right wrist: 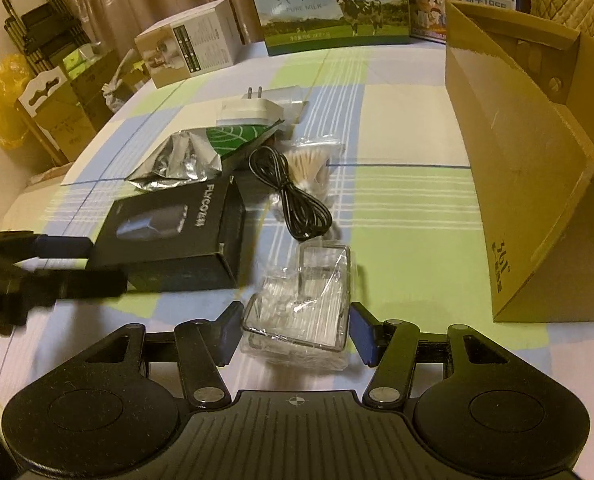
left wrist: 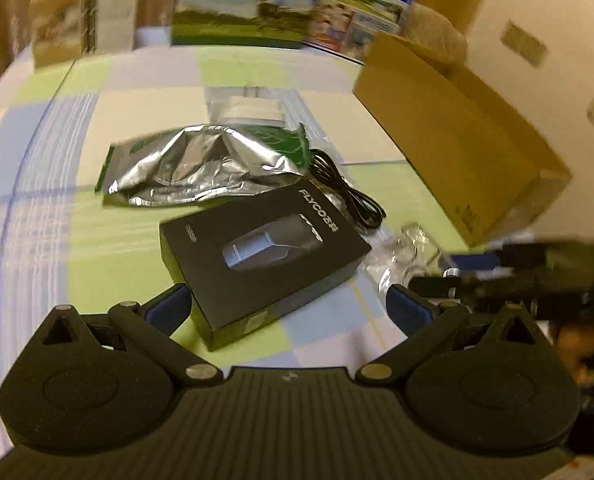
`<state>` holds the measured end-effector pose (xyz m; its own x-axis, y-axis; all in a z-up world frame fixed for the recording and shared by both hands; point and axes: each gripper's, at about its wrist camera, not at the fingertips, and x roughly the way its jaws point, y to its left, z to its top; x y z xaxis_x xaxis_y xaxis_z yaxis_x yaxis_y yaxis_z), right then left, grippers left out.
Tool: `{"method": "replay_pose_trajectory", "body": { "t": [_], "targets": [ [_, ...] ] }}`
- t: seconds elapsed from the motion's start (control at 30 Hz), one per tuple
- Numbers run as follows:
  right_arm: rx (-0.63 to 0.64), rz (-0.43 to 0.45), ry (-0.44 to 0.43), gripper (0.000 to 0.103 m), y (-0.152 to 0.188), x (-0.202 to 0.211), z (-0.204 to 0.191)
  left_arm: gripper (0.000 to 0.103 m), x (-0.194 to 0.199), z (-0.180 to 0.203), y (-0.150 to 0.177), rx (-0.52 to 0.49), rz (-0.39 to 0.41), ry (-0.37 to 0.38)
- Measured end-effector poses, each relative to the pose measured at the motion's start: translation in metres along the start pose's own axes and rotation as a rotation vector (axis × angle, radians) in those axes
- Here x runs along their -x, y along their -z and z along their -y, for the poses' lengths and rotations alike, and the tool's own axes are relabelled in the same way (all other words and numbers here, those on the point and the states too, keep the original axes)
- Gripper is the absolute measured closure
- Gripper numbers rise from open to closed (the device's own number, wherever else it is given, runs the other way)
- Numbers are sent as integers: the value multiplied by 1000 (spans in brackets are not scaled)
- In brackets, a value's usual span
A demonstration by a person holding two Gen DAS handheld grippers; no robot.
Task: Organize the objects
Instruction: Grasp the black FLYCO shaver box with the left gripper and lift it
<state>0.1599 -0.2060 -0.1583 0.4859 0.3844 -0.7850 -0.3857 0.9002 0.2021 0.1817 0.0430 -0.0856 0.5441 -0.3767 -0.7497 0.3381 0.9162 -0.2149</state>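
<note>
A black Flyco box [left wrist: 263,252] [right wrist: 173,232] lies on the checked cloth. My left gripper [left wrist: 289,310] [right wrist: 93,264] is open, and the box's near end sits between its blue pads without clear contact. A clear plastic pack [right wrist: 301,304] [left wrist: 409,252] lies in front of the box. My right gripper [right wrist: 297,330] is open, its fingers close on either side of the pack, which rests on the cloth. Behind are a silver foil bag [left wrist: 201,164] [right wrist: 185,160], a coiled black cable [right wrist: 293,196] [left wrist: 349,196], a white plug adapter [right wrist: 251,110] and a bag of cotton swabs [right wrist: 309,164].
An open cardboard box [right wrist: 529,184] [left wrist: 457,136] lies on its side at the right. Milk cartons [right wrist: 329,4] and a white box [right wrist: 189,52] stand along the far edge. Off the table's left edge are a black rack [right wrist: 41,28] and cartons.
</note>
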Motion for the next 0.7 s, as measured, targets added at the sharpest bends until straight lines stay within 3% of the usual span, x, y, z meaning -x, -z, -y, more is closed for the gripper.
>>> {"method": "replay_pose_trajectory", "body": {
  "t": [0.1,0.17,0.27,0.47,0.57,0.7],
  "targets": [
    [12,8,6,50,1,1,1,1,-1,0,-10,-99,9,-86],
    [10,9,5,50,2,1,3,1,-6,-3,-20,-156,13,-101],
    [6,10,11,50,4,2,6,1,-21,1,-33,-311,-14,-96],
    [6,7,29,50,7,3,13,1,-59,17,-40,-530,-158,7],
    [0,5,31,50,8,3,16,6,-66,21,-39,-524,-198,-27],
    [2,8,35,50,11,5,17,12,-56,25,-28,-389,-240,-8]
  ]
}}
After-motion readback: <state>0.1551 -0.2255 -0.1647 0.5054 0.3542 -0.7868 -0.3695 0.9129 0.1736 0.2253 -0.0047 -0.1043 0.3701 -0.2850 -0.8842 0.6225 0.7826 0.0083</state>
